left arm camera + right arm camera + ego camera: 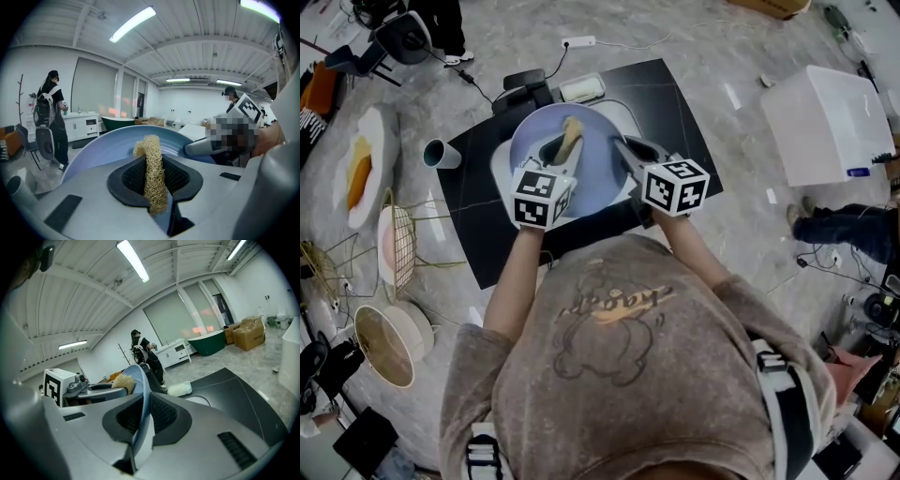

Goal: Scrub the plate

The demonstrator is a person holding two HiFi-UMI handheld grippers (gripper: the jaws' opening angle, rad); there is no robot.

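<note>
A pale blue plate (586, 159) is held tilted over a white basin (622, 114). My right gripper (625, 150) is shut on its right rim; in the right gripper view the rim (140, 380) runs edge-on between the black pads (161, 416). My left gripper (560, 150) is shut on a tan loofah scrubber (570, 136), whose tip lies against the plate's face. In the left gripper view the loofah (153, 168) stands upright between the pads, with the plate (105, 147) curving behind it. The loofah's tip (123, 380) also shows in the right gripper view.
The basin sits on a black mat (670, 98) on the marble floor. A cup (441, 153) lies at the mat's left edge and a white sponge (581, 88) at its far edge. Dishes (367, 169), a wire rack (398, 246) and a bowl (389, 342) lie left; a white box (830, 122) stands right.
</note>
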